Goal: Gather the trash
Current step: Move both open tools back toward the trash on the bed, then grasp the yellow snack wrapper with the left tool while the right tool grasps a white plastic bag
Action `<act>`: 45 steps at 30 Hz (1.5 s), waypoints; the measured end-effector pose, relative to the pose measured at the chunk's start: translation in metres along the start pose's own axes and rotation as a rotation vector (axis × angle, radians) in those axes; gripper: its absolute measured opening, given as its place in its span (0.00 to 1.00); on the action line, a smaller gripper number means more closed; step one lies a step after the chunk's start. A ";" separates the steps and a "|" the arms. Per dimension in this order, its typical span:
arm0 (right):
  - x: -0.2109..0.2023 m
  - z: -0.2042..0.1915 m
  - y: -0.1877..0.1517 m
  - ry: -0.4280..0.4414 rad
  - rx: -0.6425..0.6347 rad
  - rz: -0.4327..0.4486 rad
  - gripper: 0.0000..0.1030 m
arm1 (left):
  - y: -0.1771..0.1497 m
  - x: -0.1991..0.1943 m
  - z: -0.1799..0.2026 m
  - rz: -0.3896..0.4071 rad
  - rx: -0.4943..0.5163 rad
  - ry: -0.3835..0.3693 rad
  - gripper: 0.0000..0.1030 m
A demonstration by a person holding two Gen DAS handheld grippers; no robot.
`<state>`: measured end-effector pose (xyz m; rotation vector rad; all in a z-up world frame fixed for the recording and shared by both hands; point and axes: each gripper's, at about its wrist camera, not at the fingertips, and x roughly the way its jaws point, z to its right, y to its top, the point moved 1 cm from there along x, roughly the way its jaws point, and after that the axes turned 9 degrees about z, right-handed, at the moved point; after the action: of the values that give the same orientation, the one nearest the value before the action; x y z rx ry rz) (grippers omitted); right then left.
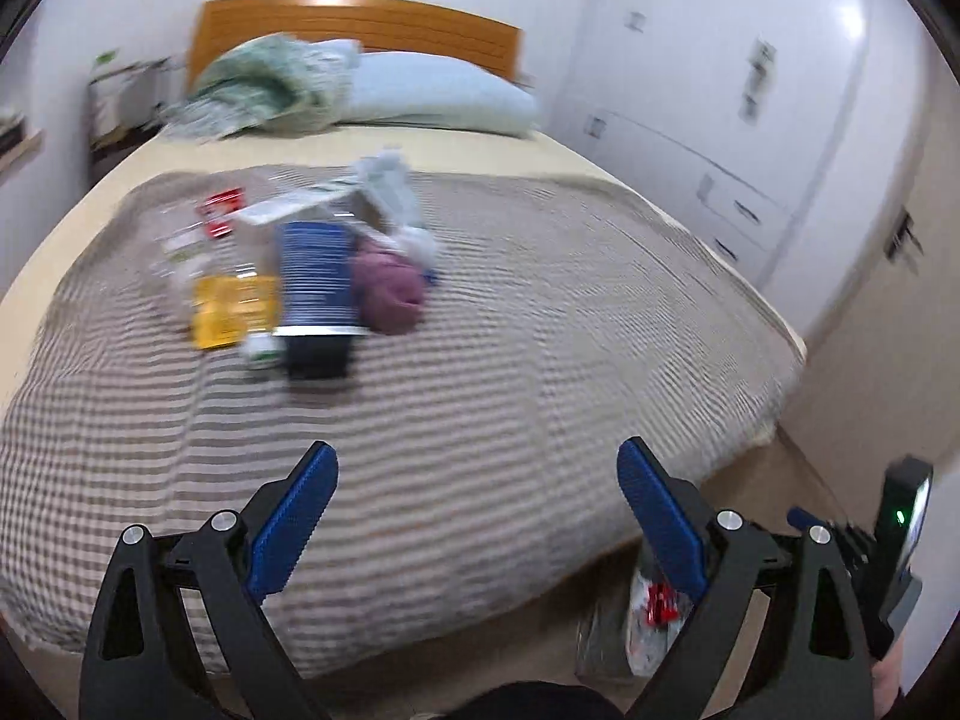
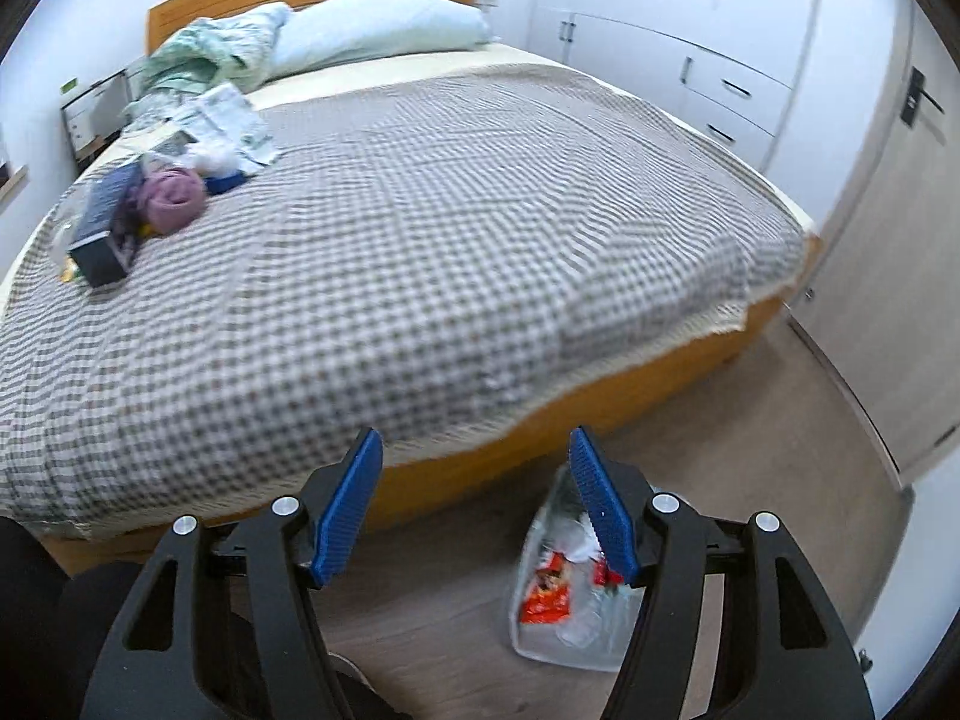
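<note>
Trash lies heaped on the far left of the checked bedspread (image 1: 540, 360): a blue striped box (image 1: 315, 276), a purple cloth ball (image 1: 390, 288), a yellow packet (image 1: 231, 309), a red wrapper (image 1: 222, 213) and white papers (image 1: 300, 204). The right wrist view shows the same heap, with the purple ball (image 2: 174, 198) and the dark box (image 2: 105, 222). A clear trash bag (image 2: 570, 594) holding orange and red wrappers stands on the floor by the bed's foot, and the bag (image 1: 651, 630) also shows behind the left gripper's finger. My left gripper (image 1: 477, 450) hangs open and empty over the bedspread's near part. My right gripper (image 2: 475, 435) is open and empty above the bed's edge, left of the bag.
A pale pillow (image 2: 378, 30) and a crumpled green blanket (image 2: 210, 60) lie at the wooden headboard (image 1: 354, 21). White wardrobes with drawers (image 2: 720, 84) line the right wall beside a door (image 2: 900, 240). A nightstand (image 2: 93, 114) stands at the far left. Wood floor (image 2: 750, 450) surrounds the bed's foot.
</note>
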<state>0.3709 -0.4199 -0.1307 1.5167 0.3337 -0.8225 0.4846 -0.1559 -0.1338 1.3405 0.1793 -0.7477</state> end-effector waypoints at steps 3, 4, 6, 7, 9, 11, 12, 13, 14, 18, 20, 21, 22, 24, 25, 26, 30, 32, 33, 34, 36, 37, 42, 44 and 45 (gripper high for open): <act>0.003 -0.015 0.007 0.023 -0.017 0.005 0.61 | 0.008 0.007 -0.066 0.001 -0.108 0.049 0.89; 0.002 -0.021 0.009 0.030 -0.020 0.003 0.61 | 0.009 0.013 -0.090 -0.018 -0.131 0.097 0.89; 0.009 -0.031 0.011 0.044 -0.032 -0.008 0.61 | 0.010 0.022 -0.124 -0.025 -0.159 0.145 0.88; 0.009 -0.035 0.012 0.048 -0.038 -0.013 0.61 | 0.011 0.026 -0.140 -0.025 -0.174 0.165 0.88; 0.015 -0.046 0.013 0.066 -0.054 -0.023 0.61 | 0.013 0.040 -0.176 -0.023 -0.228 0.173 0.84; 0.021 -0.057 0.014 0.084 -0.065 -0.032 0.61 | 0.017 0.063 -0.208 -0.052 -0.311 0.173 0.78; 0.023 -0.061 0.015 0.088 -0.071 -0.034 0.61 | 0.017 0.069 -0.216 -0.060 -0.337 0.163 0.71; 0.026 -0.066 0.017 0.090 -0.082 -0.035 0.61 | 0.019 0.077 -0.225 -0.064 -0.363 0.141 0.65; 0.029 -0.070 0.019 0.090 -0.094 -0.036 0.61 | 0.020 0.088 -0.232 -0.070 -0.387 0.125 0.63; 0.038 -0.090 0.032 0.098 -0.155 -0.026 0.61 | 0.022 0.125 -0.249 -0.119 -0.409 0.107 0.44; 0.043 -0.097 0.038 0.110 -0.172 -0.021 0.61 | 0.022 0.136 -0.255 -0.122 -0.426 0.075 0.42; 0.046 -0.100 0.040 0.113 -0.174 -0.021 0.61 | 0.023 0.141 -0.256 -0.121 -0.431 0.063 0.40; 0.050 -0.104 0.044 0.118 -0.172 -0.023 0.61 | 0.024 0.146 -0.257 -0.119 -0.433 0.049 0.38; 0.060 -0.110 0.050 0.133 -0.163 -0.027 0.61 | 0.027 0.158 -0.254 -0.122 -0.456 -0.007 0.36; 0.065 -0.114 0.053 0.145 -0.155 -0.029 0.61 | 0.028 0.163 -0.255 -0.126 -0.474 -0.043 0.33; 0.071 -0.118 0.058 0.159 -0.147 -0.032 0.61 | 0.029 0.167 -0.256 -0.129 -0.485 -0.066 0.31; 0.093 -0.138 0.076 0.192 -0.151 -0.016 0.61 | 0.032 0.181 -0.252 -0.145 -0.508 -0.133 0.11; 0.102 -0.146 0.086 0.205 -0.160 -0.006 0.61 | 0.041 0.175 -0.245 -0.112 -0.506 -0.170 0.00; 0.109 -0.154 0.096 0.223 -0.163 0.008 0.61 | 0.048 0.166 -0.240 -0.089 -0.495 -0.179 0.00; 0.114 -0.160 0.103 0.238 -0.163 0.016 0.61 | 0.054 0.157 -0.233 -0.072 -0.471 -0.175 0.00; 0.125 -0.170 0.119 0.276 -0.152 0.032 0.61 | 0.071 0.138 -0.218 -0.015 -0.384 -0.150 0.00; 0.133 -0.175 0.131 0.306 -0.137 0.040 0.61 | 0.083 0.125 -0.206 0.027 -0.317 -0.126 0.00; 0.174 -0.199 0.182 0.410 -0.054 0.041 0.61 | 0.123 0.088 -0.178 0.151 -0.132 0.010 0.00; 0.196 -0.209 0.202 0.446 -0.024 0.030 0.61 | 0.131 0.075 -0.174 0.191 -0.104 0.036 0.00; 0.203 -0.210 0.209 0.447 -0.013 0.022 0.61 | 0.136 0.070 -0.172 0.208 -0.096 0.045 0.00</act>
<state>0.7107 -0.3037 -0.1265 1.6829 0.6479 -0.4551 0.6673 -0.0188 -0.1042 1.2633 0.1072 -0.5278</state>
